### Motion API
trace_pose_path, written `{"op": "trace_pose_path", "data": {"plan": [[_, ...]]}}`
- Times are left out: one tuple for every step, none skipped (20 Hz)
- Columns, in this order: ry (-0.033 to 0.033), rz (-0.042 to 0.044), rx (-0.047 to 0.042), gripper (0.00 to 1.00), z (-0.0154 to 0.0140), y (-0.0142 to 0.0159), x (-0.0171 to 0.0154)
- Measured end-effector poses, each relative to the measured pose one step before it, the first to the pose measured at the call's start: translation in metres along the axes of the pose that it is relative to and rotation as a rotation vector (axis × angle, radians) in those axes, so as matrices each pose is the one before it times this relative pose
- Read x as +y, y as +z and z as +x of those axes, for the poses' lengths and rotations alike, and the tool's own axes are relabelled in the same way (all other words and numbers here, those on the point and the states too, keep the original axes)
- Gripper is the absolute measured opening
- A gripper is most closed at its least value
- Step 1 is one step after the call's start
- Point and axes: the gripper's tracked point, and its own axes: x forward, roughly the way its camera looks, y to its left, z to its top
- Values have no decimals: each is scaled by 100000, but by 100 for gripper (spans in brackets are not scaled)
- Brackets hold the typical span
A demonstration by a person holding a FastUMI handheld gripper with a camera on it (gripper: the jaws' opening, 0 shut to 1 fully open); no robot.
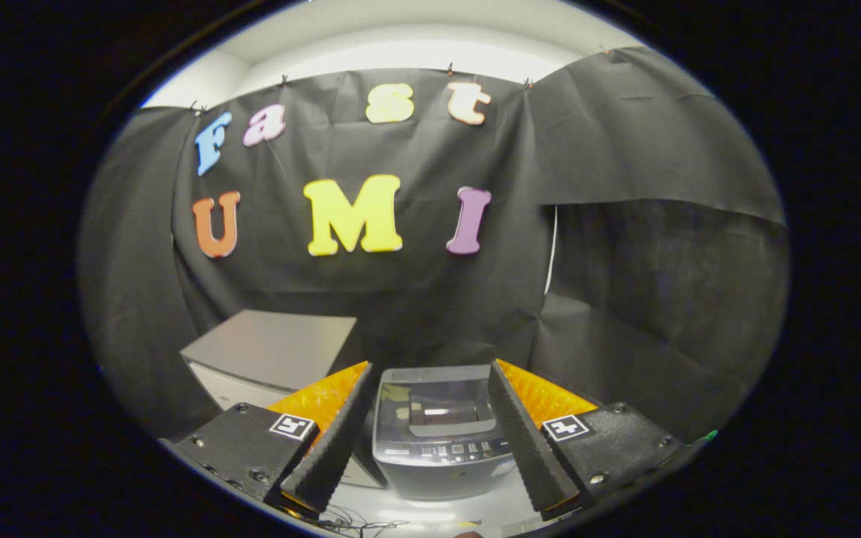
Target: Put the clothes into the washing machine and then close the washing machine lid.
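A small grey top-loading washing machine [438, 433] stands ahead of me, seen between my two fingers. Its lid [449, 415], with a dark window, lies flat and shut on top, and a row of buttons runs along its front panel. My gripper [430, 385] is open, with nothing between the fingers, and hangs above and in front of the machine without touching it. No clothes are visible in this view.
A grey box-like cabinet [270, 351] stands just left of the machine, partly behind my left finger [337, 437]. Black cloth walls close off the back and right. Thin cables [359, 523] lie on the pale surface below the machine.
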Motion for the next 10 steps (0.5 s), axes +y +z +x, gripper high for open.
{"op": "trace_pose_path", "data": {"plan": [[903, 920, -4376, 96, -1500, 1269, -204], [2304, 12, -3316, 97, -1379, 810, 52], [1616, -772, -2831, 98, -1506, 630, -109], [1469, -1357, -2379, 98, -1492, 534, -259], [1380, -1256, -1425, 99, -1462, 371, -209], [3285, -938, 237, 99, -1299, 696, 370], [5680, -806, 1630, 99, -1769, -400, 519], [2207, -960, 438, 99, -2343, -556, -160], [1350, -405, -1060, 99, -2324, 218, -812], [882, -479, -912, 100, -1881, -6, -733]]}}
